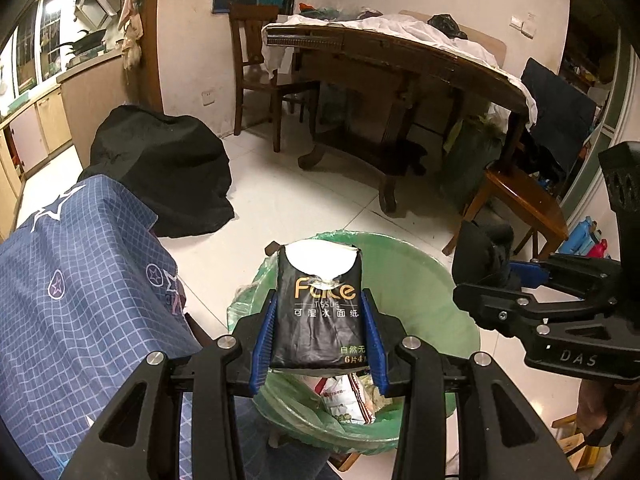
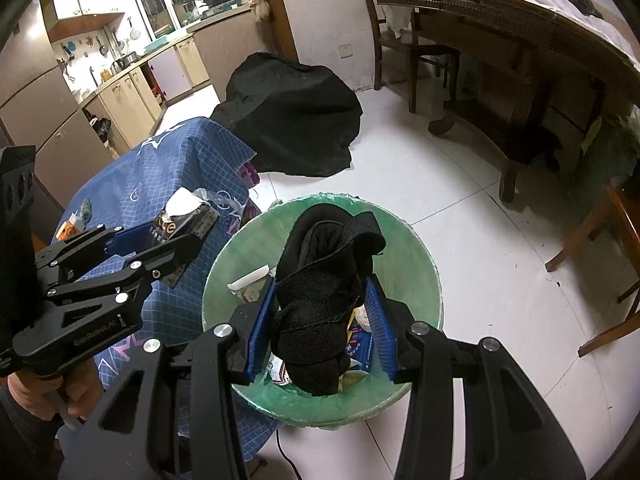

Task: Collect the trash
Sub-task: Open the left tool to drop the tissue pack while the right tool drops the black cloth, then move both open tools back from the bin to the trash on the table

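Left gripper: the left gripper (image 1: 320,344) had its blue pads clamped on the two sides of a black tissue pack (image 1: 320,312), which stood upright between them, white tissue showing at its torn top.
Right gripper: the right gripper (image 2: 324,328) was closed on a bundle of black fabric strapping (image 2: 320,292), pinched at its lower half while the upper loops flopped forward.
Bin: both loads hung over the green-lined trash bin (image 2: 416,248) on the white tile floor; wrappers and paper scraps (image 2: 256,284) already lay inside it.
Position of pack: over the bin's near-left rim in the left wrist view, beside the blue checked cloth (image 1: 80,300) draped over a low surface.
Position of fabric: roughly over the bin's middle.
Handling, pack: judged light and squashy, with a slick film wrapper; a side grip across its width looked secure, and it should drop cleanly.
Handling, fabric: judged soft, limp and light; its loose loops could snag on a pad or catch the rim, so it was better released well inside the opening.
Step in hand: both items seemed ready for release.
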Motion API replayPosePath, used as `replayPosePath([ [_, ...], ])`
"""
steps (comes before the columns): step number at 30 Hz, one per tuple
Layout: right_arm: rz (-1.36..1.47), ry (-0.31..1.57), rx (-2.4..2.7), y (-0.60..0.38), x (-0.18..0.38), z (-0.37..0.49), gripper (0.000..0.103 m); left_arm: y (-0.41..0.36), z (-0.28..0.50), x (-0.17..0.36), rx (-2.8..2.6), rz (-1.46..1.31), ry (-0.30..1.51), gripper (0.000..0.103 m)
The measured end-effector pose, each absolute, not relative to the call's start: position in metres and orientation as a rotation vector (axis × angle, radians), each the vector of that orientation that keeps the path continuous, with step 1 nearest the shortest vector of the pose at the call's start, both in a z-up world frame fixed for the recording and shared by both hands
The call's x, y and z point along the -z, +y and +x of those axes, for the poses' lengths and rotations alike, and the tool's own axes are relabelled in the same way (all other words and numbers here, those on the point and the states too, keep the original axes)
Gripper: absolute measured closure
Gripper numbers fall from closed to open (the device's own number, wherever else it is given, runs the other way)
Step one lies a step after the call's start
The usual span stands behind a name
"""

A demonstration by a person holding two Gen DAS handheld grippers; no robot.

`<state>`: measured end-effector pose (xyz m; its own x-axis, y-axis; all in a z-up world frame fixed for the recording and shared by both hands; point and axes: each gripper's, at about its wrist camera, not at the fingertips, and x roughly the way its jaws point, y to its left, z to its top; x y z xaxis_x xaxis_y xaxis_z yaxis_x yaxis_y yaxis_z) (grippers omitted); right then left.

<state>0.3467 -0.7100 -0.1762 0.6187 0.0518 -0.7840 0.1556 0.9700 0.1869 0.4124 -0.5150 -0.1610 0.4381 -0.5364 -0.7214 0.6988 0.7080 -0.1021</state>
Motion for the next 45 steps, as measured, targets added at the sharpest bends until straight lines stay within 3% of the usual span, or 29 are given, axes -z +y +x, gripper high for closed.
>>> replayPosePath([
  [26,0.267,0.901,0.067,-0.721,0.186,0.347,0.058,-0.521,0.411,0.165,0.771,0.233,0.824,0.061],
  [34,0.303,0.888,0.066,-0.731,0.190,0.341,0.051,-0.521,0.415,0.171,0.743,0.236,0.837,0.053],
  [45,0.313,0.888,0.066,-0.733,0.196,0.336,0.050,-0.521,0.414,0.173,0.736,0.239,0.840,0.051],
])
